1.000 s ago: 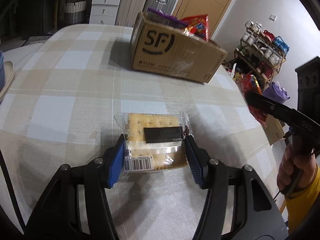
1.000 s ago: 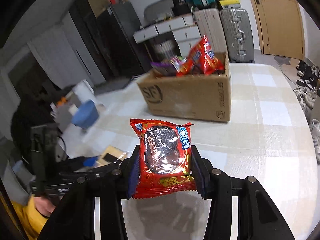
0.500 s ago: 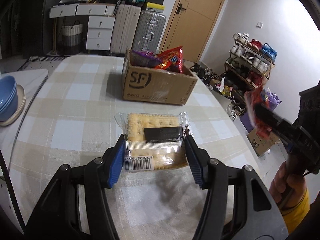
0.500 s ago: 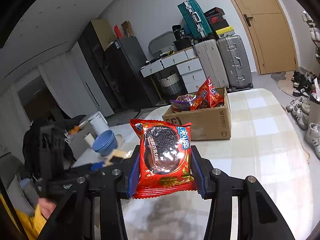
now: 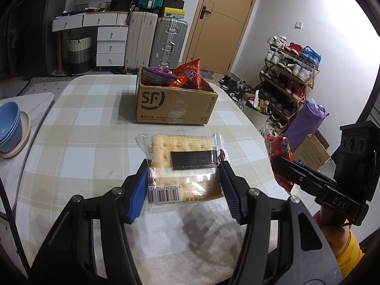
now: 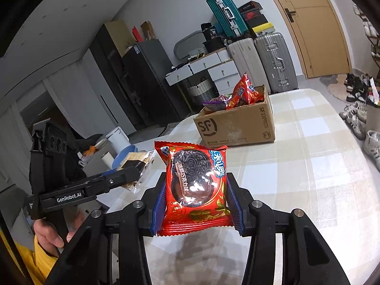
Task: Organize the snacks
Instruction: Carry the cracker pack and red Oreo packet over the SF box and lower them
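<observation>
My left gripper is shut on a clear cracker pack and holds it above the checked table. My right gripper is shut on a red Oreo pack, held upright above the table. The brown SF cardboard box stands further back on the table, filled with red and purple snack bags. It also shows in the right wrist view. The right gripper with its red pack shows at the right of the left wrist view. The left gripper with the crackers shows at the left of the right wrist view.
Blue bowls sit on a plate on a side surface at the left. Suitcases, white drawers and a door stand behind the table. A shoe rack and a purple bag stand at the right.
Both grippers have risen and pulled back from the box with their packs still held. The box now looks smaller and farther away.
</observation>
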`<control>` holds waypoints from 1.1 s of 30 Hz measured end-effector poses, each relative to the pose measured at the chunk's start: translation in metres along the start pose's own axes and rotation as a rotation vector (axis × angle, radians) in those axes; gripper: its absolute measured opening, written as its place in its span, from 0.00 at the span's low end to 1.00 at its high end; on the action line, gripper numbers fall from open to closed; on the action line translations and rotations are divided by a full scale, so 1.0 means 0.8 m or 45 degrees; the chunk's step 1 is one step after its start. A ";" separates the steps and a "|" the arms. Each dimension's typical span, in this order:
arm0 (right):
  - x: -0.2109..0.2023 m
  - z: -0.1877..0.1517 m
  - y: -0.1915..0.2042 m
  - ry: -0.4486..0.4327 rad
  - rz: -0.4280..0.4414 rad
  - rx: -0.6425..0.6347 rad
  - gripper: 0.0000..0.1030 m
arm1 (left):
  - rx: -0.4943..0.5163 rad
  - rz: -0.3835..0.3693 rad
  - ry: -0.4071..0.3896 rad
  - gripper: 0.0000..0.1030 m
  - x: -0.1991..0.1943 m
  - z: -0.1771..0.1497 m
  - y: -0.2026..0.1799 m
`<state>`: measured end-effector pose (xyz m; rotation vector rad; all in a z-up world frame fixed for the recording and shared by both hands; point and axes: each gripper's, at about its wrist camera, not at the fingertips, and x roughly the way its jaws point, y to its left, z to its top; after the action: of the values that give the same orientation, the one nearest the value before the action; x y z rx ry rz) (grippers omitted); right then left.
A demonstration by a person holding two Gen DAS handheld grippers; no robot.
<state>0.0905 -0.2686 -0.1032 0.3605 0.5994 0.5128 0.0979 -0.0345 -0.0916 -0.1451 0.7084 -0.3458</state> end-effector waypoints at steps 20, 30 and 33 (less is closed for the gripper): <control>0.073 0.136 -0.017 -0.028 -0.007 -0.090 0.45 | -0.006 0.023 -0.081 0.53 0.014 0.098 0.026; 0.190 0.229 -0.043 0.110 -0.079 -0.187 0.45 | 0.103 0.046 -0.159 0.53 0.048 0.239 0.030; 0.229 0.242 -0.045 0.156 -0.112 -0.245 0.45 | 0.091 0.006 -0.155 0.53 0.077 0.281 0.037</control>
<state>0.3517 -0.2303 -0.0519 0.1204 0.6750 0.5054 0.2973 -0.0255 0.0326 -0.0961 0.5757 -0.3542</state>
